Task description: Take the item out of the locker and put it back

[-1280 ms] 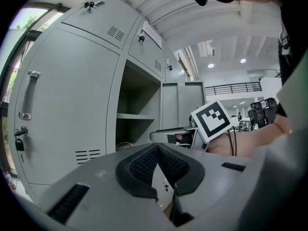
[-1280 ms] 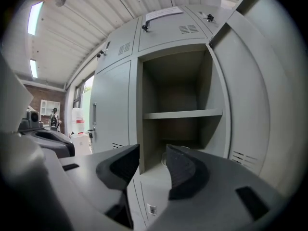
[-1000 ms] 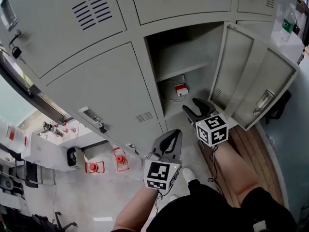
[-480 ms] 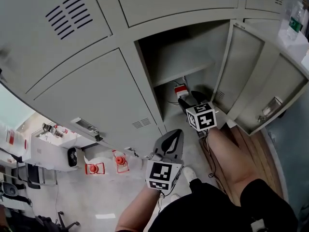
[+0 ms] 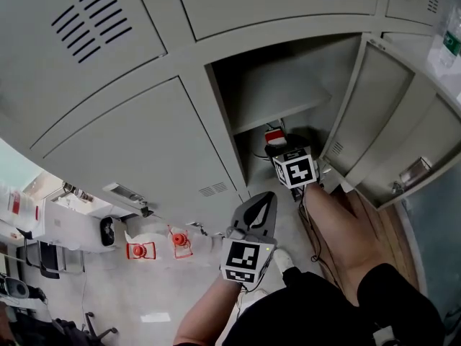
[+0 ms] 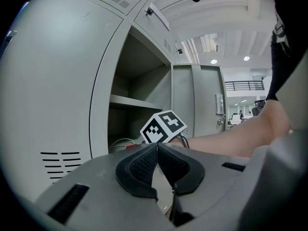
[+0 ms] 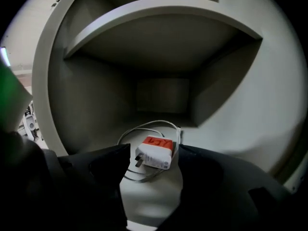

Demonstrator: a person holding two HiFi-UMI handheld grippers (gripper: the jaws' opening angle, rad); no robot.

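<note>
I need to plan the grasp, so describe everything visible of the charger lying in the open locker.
The charger is a small blocky wall plug with a white, plastic-looking body and an orange-red end bearing print too small to read. Metal prongs stick out toward the left in the right gripper view. It lies flat on the locker floor, below the shelf, with a thin white cable looped loosely around it. The right tongs, which have just been opening, stand open on either side without touching it.

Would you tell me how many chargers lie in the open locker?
1: a red-and-white charger with its cable lies on the locker's floor, below the shelf. The shelf's top is partly hidden.
</note>
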